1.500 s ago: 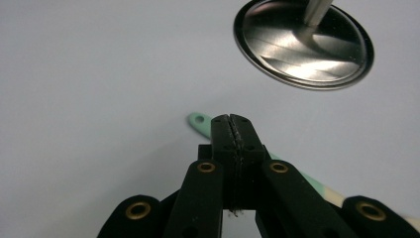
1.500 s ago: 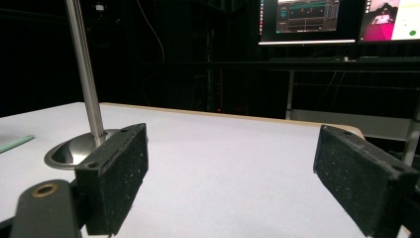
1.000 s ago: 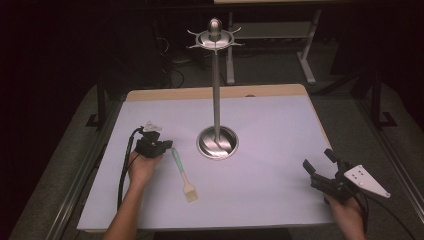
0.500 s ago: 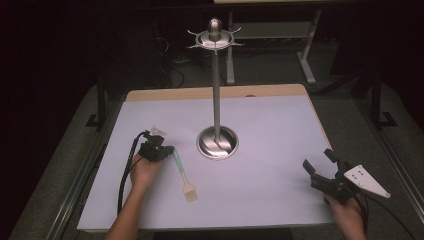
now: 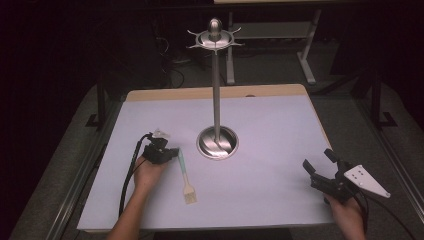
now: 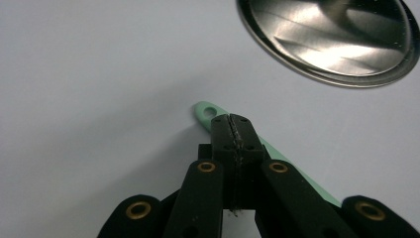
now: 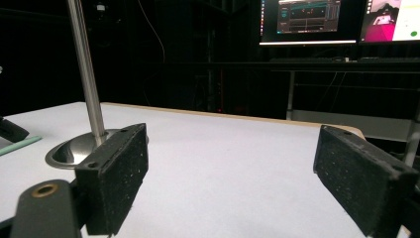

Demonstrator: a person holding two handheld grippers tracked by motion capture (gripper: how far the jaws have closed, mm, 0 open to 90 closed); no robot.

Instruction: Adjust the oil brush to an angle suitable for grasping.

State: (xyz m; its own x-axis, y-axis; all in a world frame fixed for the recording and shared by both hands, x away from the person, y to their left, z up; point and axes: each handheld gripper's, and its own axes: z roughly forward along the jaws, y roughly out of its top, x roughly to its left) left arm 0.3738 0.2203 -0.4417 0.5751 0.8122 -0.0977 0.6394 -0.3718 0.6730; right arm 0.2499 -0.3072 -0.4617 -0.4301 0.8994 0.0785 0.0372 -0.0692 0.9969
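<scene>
Left gripper [image 5: 170,154] jaws are closed on the upper handle of the green brush [image 5: 184,169], near its hanging hole; the pads appear to pinch it. Brush lies on the white table [image 5: 270,130], bristles toward the person, just left of the metal stand [image 5: 217,142] base. Right gripper [image 5: 316,164] rests at the table's right edge, jaws spread wide, nothing between them.

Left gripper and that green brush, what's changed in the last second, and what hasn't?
The left gripper slid slightly toward the stand, and its shut jaws now sit on the hole end of the green brush handle. The brush lies where it was. The right gripper, open, and the metal stand kept still.
</scene>
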